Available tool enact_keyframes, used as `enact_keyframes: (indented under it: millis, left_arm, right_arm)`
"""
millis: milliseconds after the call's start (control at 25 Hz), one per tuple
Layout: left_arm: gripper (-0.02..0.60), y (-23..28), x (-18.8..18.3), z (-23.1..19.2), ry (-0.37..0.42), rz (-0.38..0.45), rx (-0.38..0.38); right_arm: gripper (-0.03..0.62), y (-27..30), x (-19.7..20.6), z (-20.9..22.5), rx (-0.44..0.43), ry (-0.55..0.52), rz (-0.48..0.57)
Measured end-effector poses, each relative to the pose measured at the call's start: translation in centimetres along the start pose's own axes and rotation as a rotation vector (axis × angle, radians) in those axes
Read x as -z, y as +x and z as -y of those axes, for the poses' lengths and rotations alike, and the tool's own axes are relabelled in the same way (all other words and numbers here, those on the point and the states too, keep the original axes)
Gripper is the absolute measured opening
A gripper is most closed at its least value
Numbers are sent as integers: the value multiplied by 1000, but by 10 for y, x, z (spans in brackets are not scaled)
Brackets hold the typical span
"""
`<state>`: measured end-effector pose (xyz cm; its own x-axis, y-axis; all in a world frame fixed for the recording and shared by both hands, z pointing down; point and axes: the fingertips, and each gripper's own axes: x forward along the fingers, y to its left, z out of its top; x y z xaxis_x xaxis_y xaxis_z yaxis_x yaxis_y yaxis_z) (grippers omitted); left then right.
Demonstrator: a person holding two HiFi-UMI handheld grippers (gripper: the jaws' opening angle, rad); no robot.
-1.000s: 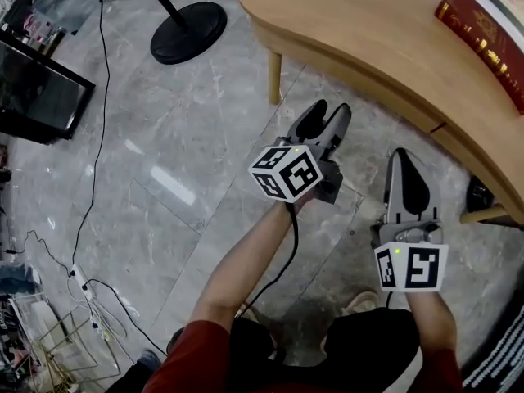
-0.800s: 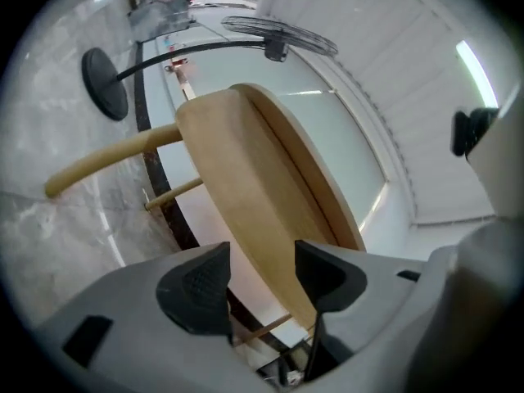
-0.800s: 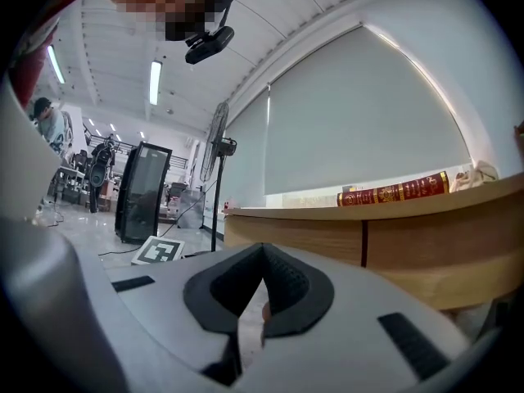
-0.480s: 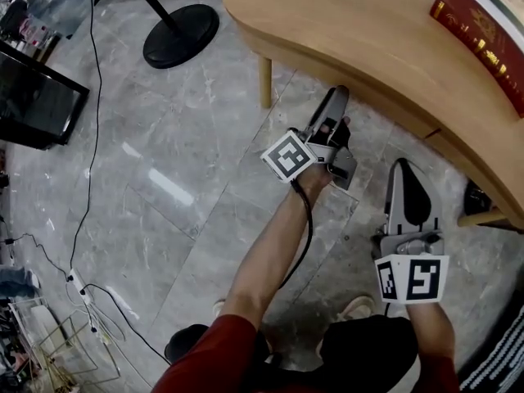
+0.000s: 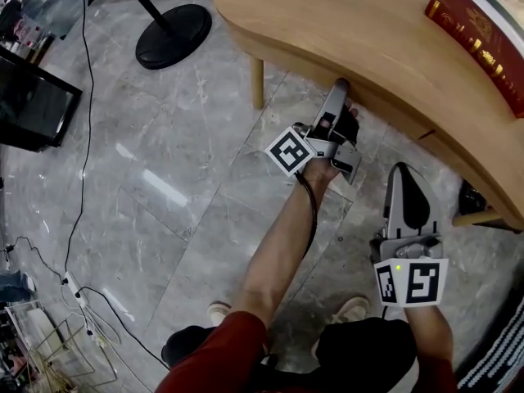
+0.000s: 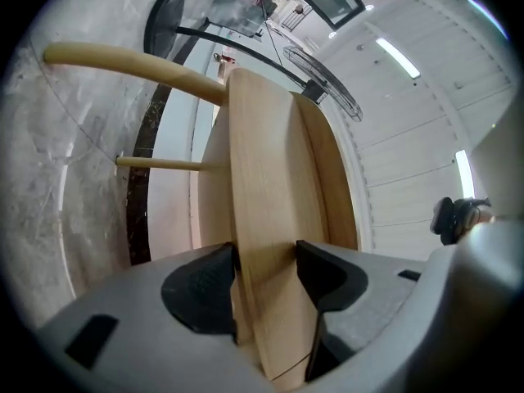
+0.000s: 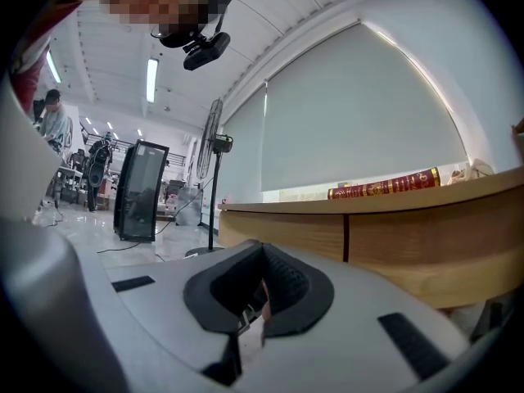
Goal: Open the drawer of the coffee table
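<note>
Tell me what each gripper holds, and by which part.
Nothing yet. The left gripper, fingers just opened wider, straddles the coffee table's front panel at its edge; the right gripper is shut, empty.

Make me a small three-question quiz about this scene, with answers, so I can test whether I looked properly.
1. Where does the red book lie?
A. On the floor
B. On top of the wooden table
C. Between a gripper's jaws

2. What colour is the round stand base?
A. Black
B. White
C. Yellow

3. How do the jaws of the right hand-held gripper stand?
A. Wide apart
B. Clamped on the book
C. Together, with nothing held

Answers:
1 B: the head view shows the book resting on the tabletop.
2 A: it shows as a black disc against the grey floor.
3 C: the right gripper view shows its jaws meeting, with no object gripped.
</note>
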<state>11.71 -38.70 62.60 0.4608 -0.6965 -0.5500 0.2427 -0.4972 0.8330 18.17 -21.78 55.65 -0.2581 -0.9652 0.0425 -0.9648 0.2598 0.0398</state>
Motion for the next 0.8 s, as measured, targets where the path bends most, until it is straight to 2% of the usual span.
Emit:
enact_keyframes:
  millis: [120,520,800]
  left_arm:
    - [239,-1,0,-1,-8,5,14]
    - [222,-4,-1,0,-27,7,-6]
    - [221,-28,-1,14,-22,14,-1]
  right_arm:
    - [-5,-2,-1,1,5,-8,0]
    - [-5,-9,-4,7,18,-32,-6]
    - [-5,-19,-5,8,15,-36,-14]
